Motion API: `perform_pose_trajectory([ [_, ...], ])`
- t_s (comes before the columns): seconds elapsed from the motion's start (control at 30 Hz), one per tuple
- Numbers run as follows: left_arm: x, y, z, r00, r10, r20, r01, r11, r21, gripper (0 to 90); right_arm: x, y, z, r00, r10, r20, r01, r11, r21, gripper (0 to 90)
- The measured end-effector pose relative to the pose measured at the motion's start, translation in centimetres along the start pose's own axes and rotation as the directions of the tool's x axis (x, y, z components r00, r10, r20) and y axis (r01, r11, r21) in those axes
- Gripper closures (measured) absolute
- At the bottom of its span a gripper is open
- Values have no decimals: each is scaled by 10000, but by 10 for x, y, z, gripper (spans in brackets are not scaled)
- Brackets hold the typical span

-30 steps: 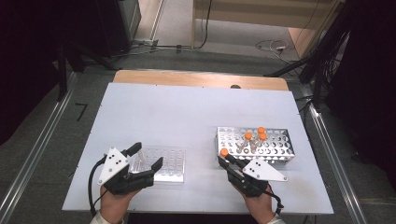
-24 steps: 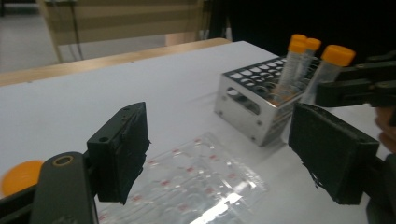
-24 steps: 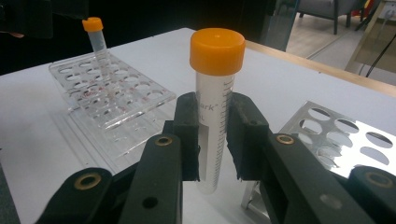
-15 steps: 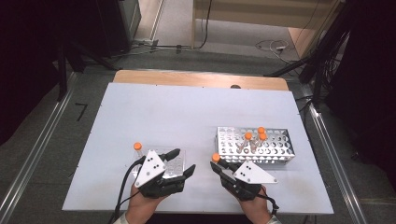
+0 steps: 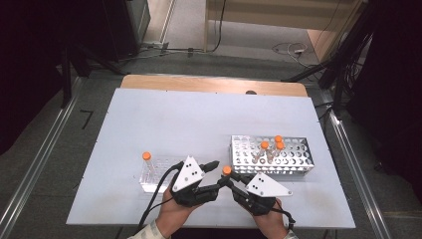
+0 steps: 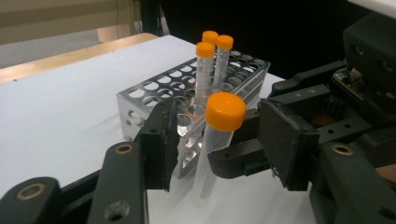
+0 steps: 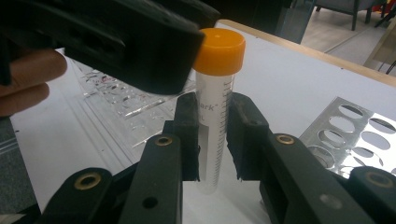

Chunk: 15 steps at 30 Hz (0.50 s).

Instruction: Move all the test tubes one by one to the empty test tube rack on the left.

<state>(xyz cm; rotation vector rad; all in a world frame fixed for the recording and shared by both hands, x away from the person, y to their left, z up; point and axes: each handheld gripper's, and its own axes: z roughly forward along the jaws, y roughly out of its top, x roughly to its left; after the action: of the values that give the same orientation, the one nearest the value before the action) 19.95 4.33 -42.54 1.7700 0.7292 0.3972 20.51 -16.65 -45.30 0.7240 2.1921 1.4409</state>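
A clear tube with an orange cap (image 7: 215, 102) stands upright between my right gripper's (image 7: 215, 140) jaws, which are shut on its body. In the high view the tube's cap (image 5: 227, 170) shows near the table's front edge, with the right gripper (image 5: 231, 179) below it. My left gripper (image 6: 219, 140) is open, one jaw on each side of the tube (image 6: 224, 121) near its cap and not touching it. From above, the left gripper (image 5: 217, 175) sits just left of the cap.
A metal rack (image 5: 293, 149) holding three orange-capped tubes (image 5: 271, 147) stands right of the grippers. A clear plastic rack (image 5: 157, 174) on the left holds one orange-capped tube (image 5: 146, 158). A hand (image 7: 28, 74) grips the left gripper.
My left gripper has swung right from the clear rack, leaving a tube standing there, and now brackets the tube in my right gripper. The right gripper shifted slightly left.
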Motion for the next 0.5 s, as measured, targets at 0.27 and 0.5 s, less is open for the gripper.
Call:
perform_pose_trajectory([
  [0.27, 1, -1, 6, 10000, 33, -40, -33, 10000, 48, 611, 1, 0, 1, 10000, 58, -42, -58, 9999, 94, 724],
  [0.5, -1, -2, 7, 9998, 185, 69, -185, 9998, 87, 684, 1, 0, 1, 10000, -24, -73, 24, 10000, 54, 724],
])
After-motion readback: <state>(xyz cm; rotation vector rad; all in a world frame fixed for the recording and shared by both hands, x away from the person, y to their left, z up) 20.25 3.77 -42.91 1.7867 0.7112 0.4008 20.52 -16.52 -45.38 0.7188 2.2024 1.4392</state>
